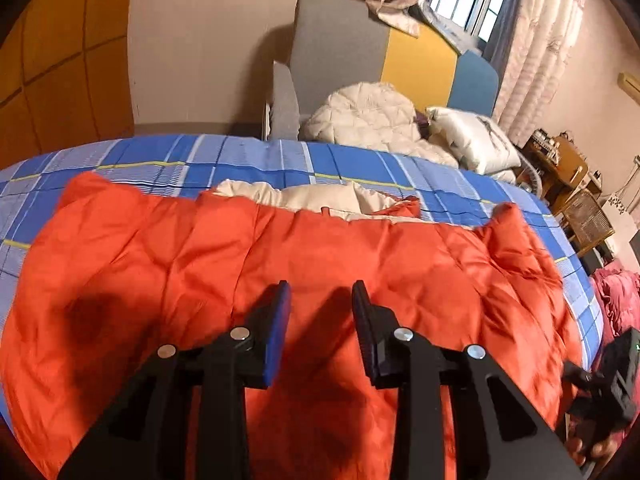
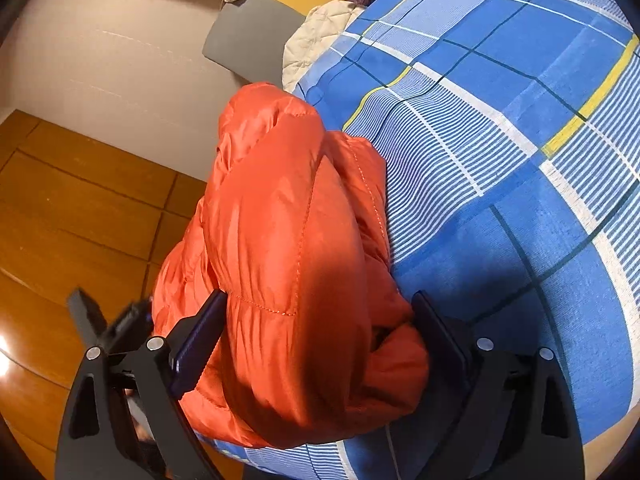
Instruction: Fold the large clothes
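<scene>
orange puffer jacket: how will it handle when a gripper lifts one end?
Jacket looks quilted and puffy, so probably light for its bulk, and floppy: the far end should sag. Its shell is shiny, so likely slippery between the pads. The bulk may spring open against a fold.

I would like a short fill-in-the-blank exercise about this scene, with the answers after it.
1. The puffy jacket on the bed is ____ in colour.
2. The bedsheet has a checked pattern, mostly ____.
3. A bulky fold of the jacket lies between the fingers of the ____ gripper.
4. The left gripper holds ____.

Answers: orange; blue; right; nothing
</scene>
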Motion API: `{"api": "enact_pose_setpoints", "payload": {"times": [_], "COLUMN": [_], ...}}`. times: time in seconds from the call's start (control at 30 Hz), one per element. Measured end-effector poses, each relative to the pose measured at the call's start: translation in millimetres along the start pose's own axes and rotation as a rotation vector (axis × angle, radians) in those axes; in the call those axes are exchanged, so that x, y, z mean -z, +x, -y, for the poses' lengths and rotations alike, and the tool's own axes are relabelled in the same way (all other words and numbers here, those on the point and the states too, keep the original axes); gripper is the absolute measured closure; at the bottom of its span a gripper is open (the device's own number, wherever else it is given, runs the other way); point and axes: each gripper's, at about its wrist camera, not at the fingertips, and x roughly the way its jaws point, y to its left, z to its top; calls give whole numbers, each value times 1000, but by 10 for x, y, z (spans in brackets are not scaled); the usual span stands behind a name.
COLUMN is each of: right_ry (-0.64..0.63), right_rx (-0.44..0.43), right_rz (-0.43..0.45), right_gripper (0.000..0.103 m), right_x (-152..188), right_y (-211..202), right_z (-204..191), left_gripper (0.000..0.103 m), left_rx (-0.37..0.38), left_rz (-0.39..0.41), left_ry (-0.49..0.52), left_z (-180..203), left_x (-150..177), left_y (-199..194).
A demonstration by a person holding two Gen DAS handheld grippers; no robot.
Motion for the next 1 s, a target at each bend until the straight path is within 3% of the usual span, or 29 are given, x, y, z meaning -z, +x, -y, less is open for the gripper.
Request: {"api": "enact_pose_setpoints", "payload": {"times": [0.17,0.37,0.5,0.6,0.67,0.73,0.83,1.0], "right_ry": [-2,13,28,41,41,44,52,36], "right_rx": [-2,-12,-24,-38,-40,-41,-40,-32], "right_rz": [-5,-5,3,15,22,28,32,27], "right_gripper": [11,11,11,11,11,15,23,35], "right_x": [-7,-7,-6,-7,-12,-3,12,13], "right_y": [-3,25,9,0,1,-2,-15,-38], "right_z": [8,5,43,66,61,65,84,42], "left_gripper": [69,69,69,68,68,69,69,69], "left_rx": [-53,-90,-112,-113,-85,-70,-66,-48], "left_rz": [-63,-44,-33,62,83,93,47,32], "left_ry": [26,39,18,-2,3,14,38,25], "left_z": [32,45,34,10,33,82,133,92], "left_x": [-39,69,88,244,381,549,712,750], "left_y": [325,449,263,-202,-376,-481,-364,-280]}}
